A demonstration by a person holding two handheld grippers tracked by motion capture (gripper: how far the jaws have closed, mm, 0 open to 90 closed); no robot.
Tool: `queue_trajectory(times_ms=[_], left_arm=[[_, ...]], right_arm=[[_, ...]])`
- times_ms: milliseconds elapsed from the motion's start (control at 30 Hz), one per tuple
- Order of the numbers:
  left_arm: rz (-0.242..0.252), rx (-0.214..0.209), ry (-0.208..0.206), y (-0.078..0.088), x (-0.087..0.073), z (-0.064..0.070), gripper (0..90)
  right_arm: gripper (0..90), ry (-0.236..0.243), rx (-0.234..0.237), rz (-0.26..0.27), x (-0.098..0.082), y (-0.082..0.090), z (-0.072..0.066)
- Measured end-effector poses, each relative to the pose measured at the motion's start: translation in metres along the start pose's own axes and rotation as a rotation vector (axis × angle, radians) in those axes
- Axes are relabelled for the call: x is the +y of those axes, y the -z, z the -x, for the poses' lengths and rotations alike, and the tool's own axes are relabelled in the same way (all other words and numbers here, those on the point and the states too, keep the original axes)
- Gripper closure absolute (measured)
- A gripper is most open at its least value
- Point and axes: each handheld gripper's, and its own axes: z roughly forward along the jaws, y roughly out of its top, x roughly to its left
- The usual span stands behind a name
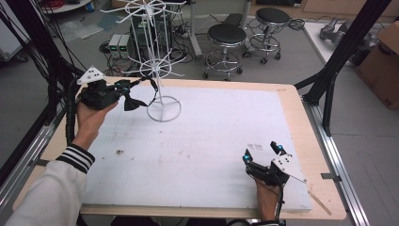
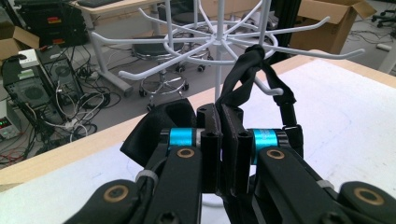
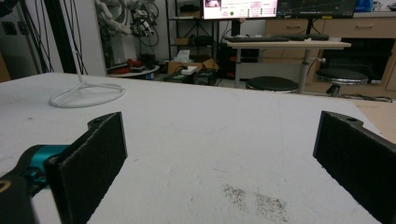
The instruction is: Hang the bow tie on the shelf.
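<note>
A white wire display rack [image 1: 160, 66] stands on its ring base at the back left of the white table top [image 1: 202, 141]. My left gripper [image 1: 125, 89] is beside it, shut on a black fabric piece like a bow tie [image 1: 130, 102]. The piece's black strap [image 1: 151, 84] runs up to one of the rack's lower hooks. In the left gripper view the jaws [image 2: 219, 119] are pressed together on the black fabric [image 2: 163, 123], and the strap [image 2: 252, 65] loops over a white hook arm [image 2: 273, 88]. My right gripper [image 1: 262, 151] rests open near the front right, with nothing between its pads [image 3: 219, 135].
The rack's ring base [image 3: 86, 95] lies far off in the right gripper view. A dirty smudge [image 3: 257, 200] marks the board just ahead of the right jaws. Two stools [image 1: 227, 35], cables and boxes stand on the floor beyond the table's wooden rim [image 1: 308, 155].
</note>
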Motion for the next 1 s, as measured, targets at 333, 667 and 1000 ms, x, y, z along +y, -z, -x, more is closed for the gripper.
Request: queue_trajectory(times_ms=[333,667,1000], left_arm=[[-0.018,0.005,0.012,-0.014,-0.008,-0.001,85.9],[-0.037,-0.018,0.022,-0.021,-0.017,-0.004,84.2],[-0.071,-0.048,0.022,-0.016,-0.033,-0.008,57.2]], right_arm=[[1.7,0.0,-0.001,0.0,0.0,0.0,0.0],[1.7,-0.001,0.0,0.0,0.0,0.0,0.0],[1.6,-0.008,0.0,0.005,0.0,0.001,0.0]])
